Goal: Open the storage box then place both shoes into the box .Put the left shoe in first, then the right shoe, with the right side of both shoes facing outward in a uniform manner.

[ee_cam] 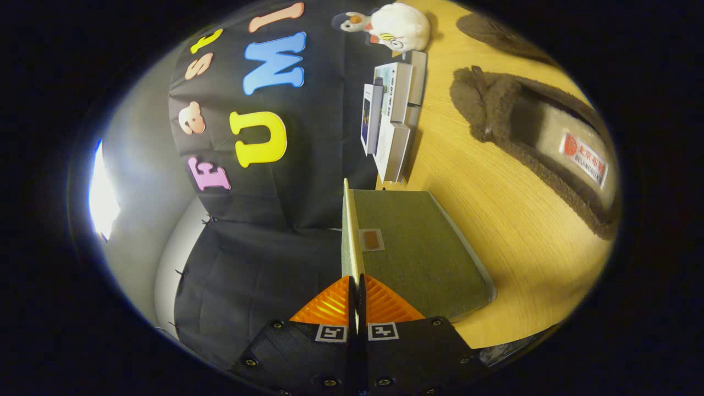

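Fabric-covered lid [352, 231], thin, stiff and likely light, stands on edge mid-frame over the box [423, 258] on the counter [522, 220], my gripper [357, 308] pinched on its rim, where I'd hold.

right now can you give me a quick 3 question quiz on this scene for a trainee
1. True or false: the gripper is shut on the thin lid of the storage box.
2. What sits just beyond the box on the wooden table?
   A. a stack of small boxes
   B. a water bottle
   C. a folded towel
3. Fill in: the brown fuzzy shoe is lying on the ____, not in the box.

Key
1. True: both fingers press on the lid's edge.
2. A. A plush toy lies further on, past the stack.
3. table
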A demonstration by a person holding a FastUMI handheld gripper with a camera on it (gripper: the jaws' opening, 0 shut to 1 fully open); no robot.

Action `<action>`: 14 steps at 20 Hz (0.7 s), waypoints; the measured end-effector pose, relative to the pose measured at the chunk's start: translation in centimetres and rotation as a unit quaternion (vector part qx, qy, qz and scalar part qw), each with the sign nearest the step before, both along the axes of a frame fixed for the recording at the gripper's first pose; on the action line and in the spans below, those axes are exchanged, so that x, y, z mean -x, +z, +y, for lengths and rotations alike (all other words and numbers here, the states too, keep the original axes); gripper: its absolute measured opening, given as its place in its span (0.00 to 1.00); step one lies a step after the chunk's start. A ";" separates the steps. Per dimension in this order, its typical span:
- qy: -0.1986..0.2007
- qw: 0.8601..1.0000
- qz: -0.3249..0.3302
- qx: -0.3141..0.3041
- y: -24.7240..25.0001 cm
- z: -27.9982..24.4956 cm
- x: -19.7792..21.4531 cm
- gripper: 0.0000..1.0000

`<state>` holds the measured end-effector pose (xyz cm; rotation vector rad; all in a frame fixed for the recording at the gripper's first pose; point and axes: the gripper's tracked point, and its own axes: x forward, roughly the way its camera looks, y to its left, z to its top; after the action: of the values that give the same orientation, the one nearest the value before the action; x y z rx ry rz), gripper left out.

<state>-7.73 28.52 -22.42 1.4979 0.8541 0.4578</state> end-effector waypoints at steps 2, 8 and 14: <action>0.025 0.999 -0.015 0.020 1.3 -0.1 -0.4 0.00; 0.064 0.994 -0.073 0.057 6.5 -0.2 -2.5 0.00; 0.096 0.983 -0.128 0.090 11.4 2.5 -3.8 0.00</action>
<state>-3.94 31.03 -11.05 1.1672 0.8166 0.6824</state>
